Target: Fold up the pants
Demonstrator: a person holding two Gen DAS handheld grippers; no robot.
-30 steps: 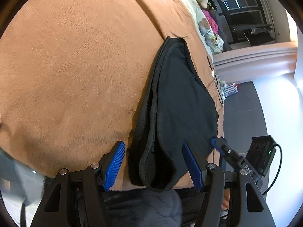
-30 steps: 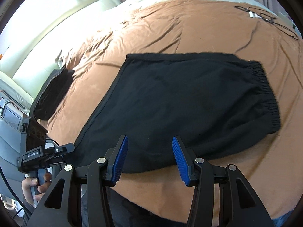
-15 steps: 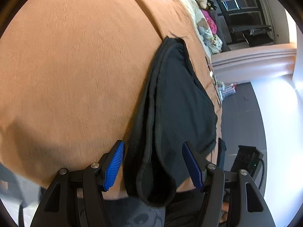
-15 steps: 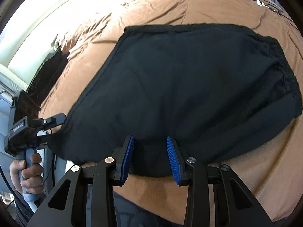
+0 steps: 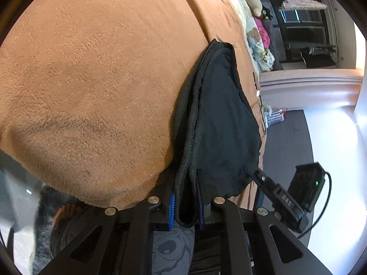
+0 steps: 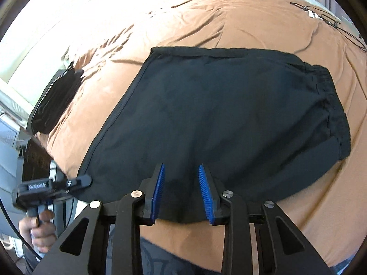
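Pinching the soft, limp black pants at their hem, the left gripper is clamped shut, while the right gripper straddles the near edge with fingers apart.

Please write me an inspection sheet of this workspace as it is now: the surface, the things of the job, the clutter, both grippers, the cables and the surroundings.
Surface: brown blanket over a bed, wrinkled at the far side.
Job's things: black pants lying flat, elastic waistband to the right, near edge at the bed's edge.
Clutter: folded dark garment at the left bed edge; stuffed toys at the far end.
Grippers: left gripper shut on the pants' hem corner; right gripper open, fingers astride the near edge.
Cables: black cable on the blanket, far right; another cable from the right gripper's unit.
Surroundings: dark shelving, grey floor.
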